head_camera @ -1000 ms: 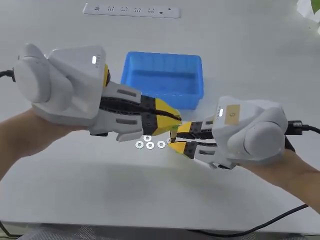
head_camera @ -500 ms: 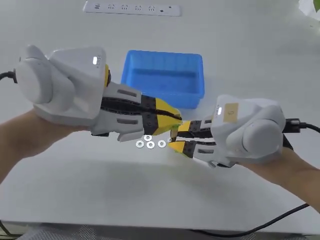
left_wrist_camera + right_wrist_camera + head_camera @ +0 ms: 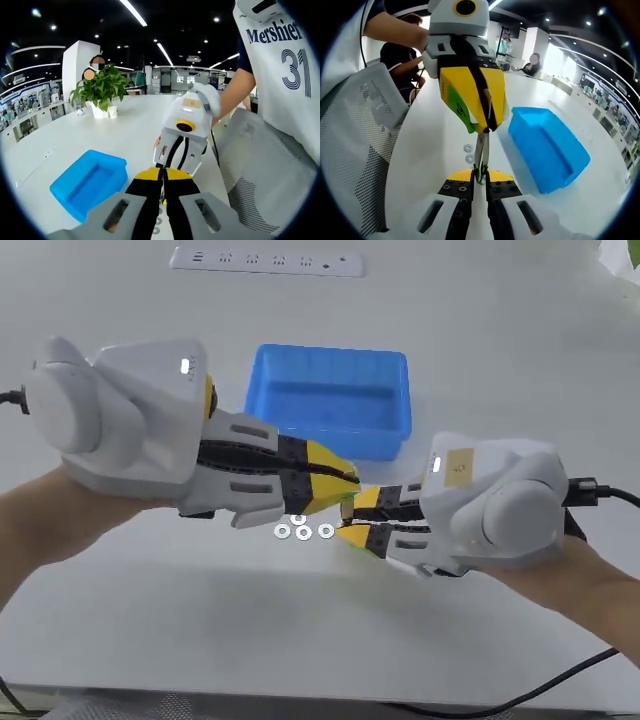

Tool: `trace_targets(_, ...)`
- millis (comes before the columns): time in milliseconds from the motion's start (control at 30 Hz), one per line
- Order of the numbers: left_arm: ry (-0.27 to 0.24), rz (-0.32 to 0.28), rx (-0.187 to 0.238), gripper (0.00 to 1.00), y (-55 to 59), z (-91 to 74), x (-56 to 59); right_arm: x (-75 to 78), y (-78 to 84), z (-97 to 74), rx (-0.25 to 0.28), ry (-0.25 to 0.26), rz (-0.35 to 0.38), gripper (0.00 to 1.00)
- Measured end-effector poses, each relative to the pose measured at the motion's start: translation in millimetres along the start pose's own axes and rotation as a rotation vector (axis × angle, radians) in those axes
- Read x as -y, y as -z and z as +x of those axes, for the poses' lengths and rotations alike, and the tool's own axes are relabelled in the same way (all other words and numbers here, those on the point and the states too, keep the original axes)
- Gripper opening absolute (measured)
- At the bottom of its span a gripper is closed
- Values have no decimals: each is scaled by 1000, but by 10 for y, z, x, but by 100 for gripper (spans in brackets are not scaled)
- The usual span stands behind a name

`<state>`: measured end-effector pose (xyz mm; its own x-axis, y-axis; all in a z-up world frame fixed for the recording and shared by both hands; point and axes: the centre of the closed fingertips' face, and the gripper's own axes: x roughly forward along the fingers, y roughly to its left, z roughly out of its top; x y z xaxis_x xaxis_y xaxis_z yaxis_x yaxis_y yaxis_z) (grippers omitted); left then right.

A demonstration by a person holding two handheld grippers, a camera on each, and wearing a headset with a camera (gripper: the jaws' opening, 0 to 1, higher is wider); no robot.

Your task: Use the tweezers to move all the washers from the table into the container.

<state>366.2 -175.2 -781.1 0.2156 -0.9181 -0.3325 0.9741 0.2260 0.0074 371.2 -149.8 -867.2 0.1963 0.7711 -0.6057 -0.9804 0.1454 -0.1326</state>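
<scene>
- One white desk point(image 3: 470, 330) carries everything.
- Two claws meet tip to tip over it. The left claw point(image 3: 350, 480) is pressed together on the tweezers. The right claw point(image 3: 349, 518) has its jaws drawn in on the tweezers' other end.
- One blue container point(image 3: 330, 400) sits behind the claws. Every washer seen lies outside it.
- One power strip point(image 3: 265, 260) lies at the far edge.
- One pair of tweezers point(image 3: 481, 150) has its long axis running claw to claw. Its arms are apart at the left claw and meet at the right.
- Four washers point(image 3: 304, 533) lie on the desk below the claw tips, one partly hidden.
</scene>
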Motion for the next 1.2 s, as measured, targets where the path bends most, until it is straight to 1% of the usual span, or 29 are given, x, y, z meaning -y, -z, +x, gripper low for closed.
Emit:
trace_targets(167, -12, 0, 11, 4, -52, -40, -14, 21, -59, -30, 5, 9, -12, 10)
trace_targets(267, -13, 2, 12, 4, -102, -67, -15, 29, -112, -61, 11, 13, -21, 10)
trace_targets(367, -10, 21, 11, 4, -181, -108, -19, 49, -186, -96, 29, 24, -26, 10)
trace_targets(500, -15, 44, 16, 4, -259, -157, -53, 121, -286, -132, 41, 49, -41, 10)
trace_targets(633, -26, 70, 24, 4, -342, -198, -104, 195, -368, -152, 46, 67, -58, 10)
trace_targets(800, -37, 113, 23, 4, -455, -254, -166, 295, -494, -185, 58, 92, -79, 10)
trace_targets(1000, -43, 147, 30, 4, -577, -320, -250, 415, -645, -216, 72, 117, -101, 10)
trace_targets(1100, -36, 170, 27, 4, -635, -337, -323, 493, -694, -225, 77, 130, -108, 10)
trace_targets(1200, -35, 188, 27, 4, -691, -351, -404, 597, -751, -234, 95, 150, -95, 10)
